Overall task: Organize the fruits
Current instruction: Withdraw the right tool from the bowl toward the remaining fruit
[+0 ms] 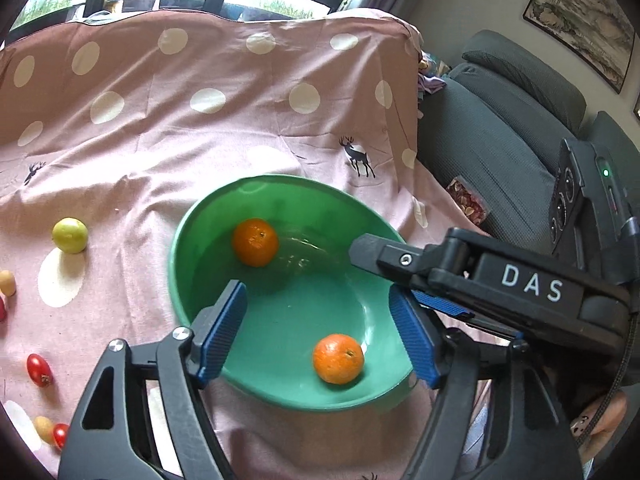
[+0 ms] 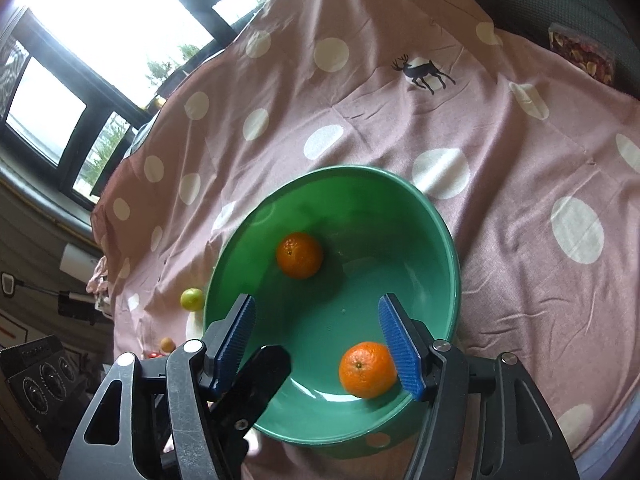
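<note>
Two round, dimpled orange tangerines lie loose in a smooth green plastic bowl: the near tangerine sits between the spread, empty blue ribbed pads of the left gripper, the far tangerine beyond them. The right gripper also gapes empty above the bowl. Left of the bowl, on pink dotted cloth, rest a yellow-green round fruit and a red cherry tomato, which only the left view shows clearly.

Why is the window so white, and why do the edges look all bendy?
In the right wrist view, daylight overexposes the window to glare; the left wrist view still shows plants outside. Both fisheye views curve the spotted cloth near the edges, and the green bowl stays fairly sharp.
</note>
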Motion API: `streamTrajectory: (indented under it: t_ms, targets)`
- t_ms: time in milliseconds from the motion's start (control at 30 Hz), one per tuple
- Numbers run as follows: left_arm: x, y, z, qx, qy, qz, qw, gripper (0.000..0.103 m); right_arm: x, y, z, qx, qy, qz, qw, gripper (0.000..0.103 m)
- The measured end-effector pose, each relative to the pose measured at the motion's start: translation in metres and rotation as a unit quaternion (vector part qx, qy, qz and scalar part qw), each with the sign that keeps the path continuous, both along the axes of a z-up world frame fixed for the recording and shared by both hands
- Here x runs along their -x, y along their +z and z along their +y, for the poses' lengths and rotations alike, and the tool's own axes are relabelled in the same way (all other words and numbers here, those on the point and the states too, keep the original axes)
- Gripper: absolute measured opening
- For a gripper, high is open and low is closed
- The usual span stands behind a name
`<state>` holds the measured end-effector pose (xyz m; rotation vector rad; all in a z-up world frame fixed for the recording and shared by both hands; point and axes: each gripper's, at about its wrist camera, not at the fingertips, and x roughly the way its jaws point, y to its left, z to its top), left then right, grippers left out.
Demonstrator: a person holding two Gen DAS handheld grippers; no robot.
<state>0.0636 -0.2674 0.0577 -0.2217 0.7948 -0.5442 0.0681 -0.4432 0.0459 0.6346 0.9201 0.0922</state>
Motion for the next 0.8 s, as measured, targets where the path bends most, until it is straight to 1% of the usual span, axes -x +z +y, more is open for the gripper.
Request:
streamTrajectory:
  t_ms: [133, 200, 300, 467, 533, 667, 800]
  targets:
    - [0.008, 0.012, 0.027, 0.004, 0.027, -0.01, 0.9996, 0.081, 0.006, 0.015, 0.007, 0.016, -0.007, -0.032, 0.999, 0.075]
    - [0.014, 0.018, 0.045, 0.01, 0.046, -0.018, 0.9987, 0.085, 0.008, 0.023, 0.014, 0.028, -0.003, -0.048, 0.998, 0.08]
    - [0.023, 0.027, 0.07, 0.019, 0.07, -0.03, 0.9969, 0.089, 0.01, 0.032, 0.026, 0.041, 0.008, -0.065, 0.997, 0.08]
    - [0.037, 0.035, 0.117, 0.008, 0.115, -0.04, 0.9926, 0.089, 0.014, 0.044, 0.052, 0.052, 0.034, -0.097, 0.993, 0.08]
    - [0.04, 0.034, 0.138, 0.004, 0.139, -0.035, 0.9897, 0.09, 0.015, 0.048, 0.062, 0.054, 0.041, -0.11, 0.992, 0.08]
    - [0.046, 0.028, 0.18, -0.001, 0.172, -0.027, 0.9847, 0.09, 0.017, 0.053, 0.083, 0.058, 0.063, -0.13, 0.988, 0.08]
    - [0.05, 0.01, 0.211, -0.019, 0.198, -0.011, 0.98, 0.09, 0.015, 0.05, 0.11, 0.037, 0.109, -0.132, 0.985, 0.081]
